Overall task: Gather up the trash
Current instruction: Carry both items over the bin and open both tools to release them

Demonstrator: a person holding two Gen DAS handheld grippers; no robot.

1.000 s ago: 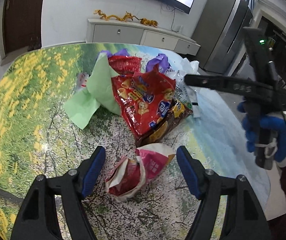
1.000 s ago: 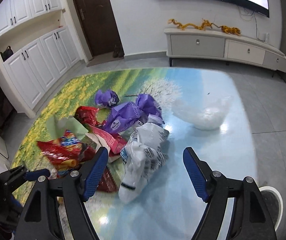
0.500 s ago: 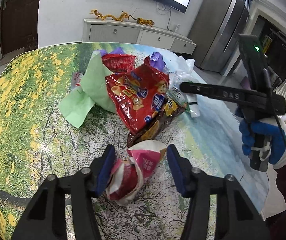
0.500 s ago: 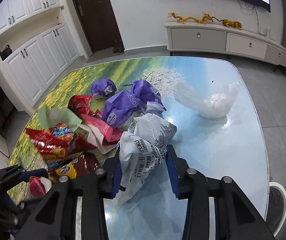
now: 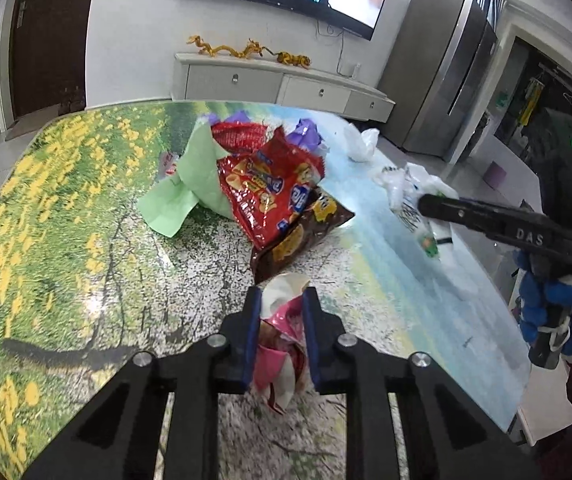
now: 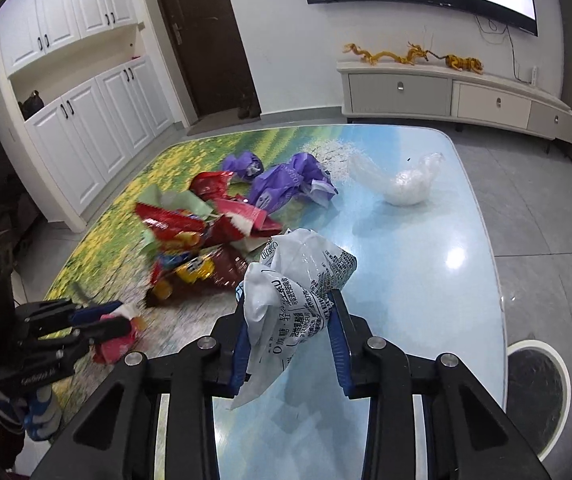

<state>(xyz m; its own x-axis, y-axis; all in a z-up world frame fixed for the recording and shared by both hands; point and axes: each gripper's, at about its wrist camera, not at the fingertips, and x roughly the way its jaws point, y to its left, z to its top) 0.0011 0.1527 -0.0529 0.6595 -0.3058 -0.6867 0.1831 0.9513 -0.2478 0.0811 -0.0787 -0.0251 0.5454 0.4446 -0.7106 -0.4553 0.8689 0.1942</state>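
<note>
The left gripper (image 5: 282, 312) pinches a pink wrapper (image 5: 280, 336) above the table's (image 5: 66, 220) near edge. The right gripper (image 6: 289, 322) clamps a white printed bag (image 6: 293, 280) just right of the wrapper pile (image 6: 206, 232).

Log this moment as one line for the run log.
left gripper: shut on pink wrapper | right gripper: shut on white bag | rest on table
</note>
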